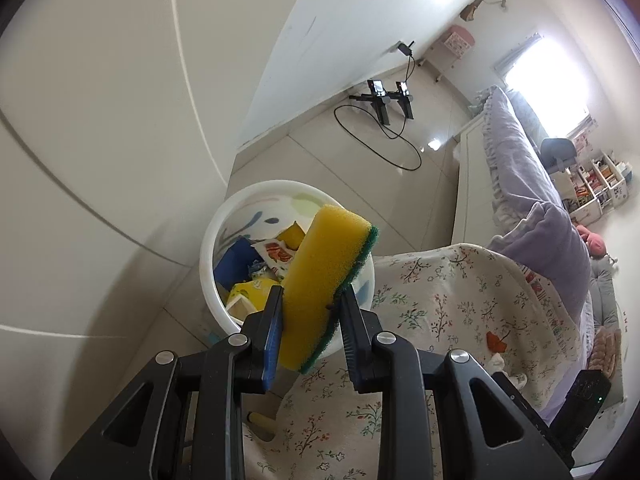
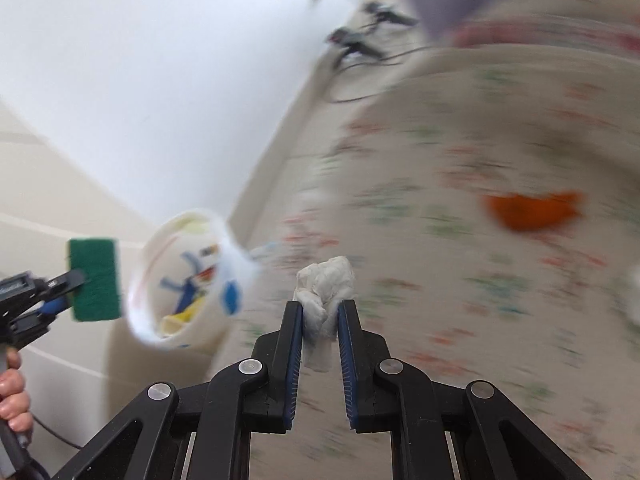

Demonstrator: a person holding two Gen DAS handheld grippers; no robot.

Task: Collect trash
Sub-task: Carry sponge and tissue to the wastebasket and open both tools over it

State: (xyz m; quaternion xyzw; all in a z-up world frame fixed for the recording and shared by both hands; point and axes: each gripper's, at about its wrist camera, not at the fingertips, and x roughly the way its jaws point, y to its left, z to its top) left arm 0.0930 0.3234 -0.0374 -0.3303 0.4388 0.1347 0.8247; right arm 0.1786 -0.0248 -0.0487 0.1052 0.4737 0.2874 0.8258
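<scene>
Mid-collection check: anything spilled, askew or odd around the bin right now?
Nothing spilled. The bin stands upright with trash inside. The left gripper holds the sponge tilted above it; the right gripper holds a crumpled tissue. An orange scrap lies on the floral cover.

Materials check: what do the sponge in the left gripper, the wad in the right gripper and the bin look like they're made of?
Sponge: porous yellow foam with a green fibrous scouring layer, matte. Wad: crumpled white tissue or paper towel, judging by its soft creases. Bin: smooth white wall with printed colour patches, probably plastic.
</scene>
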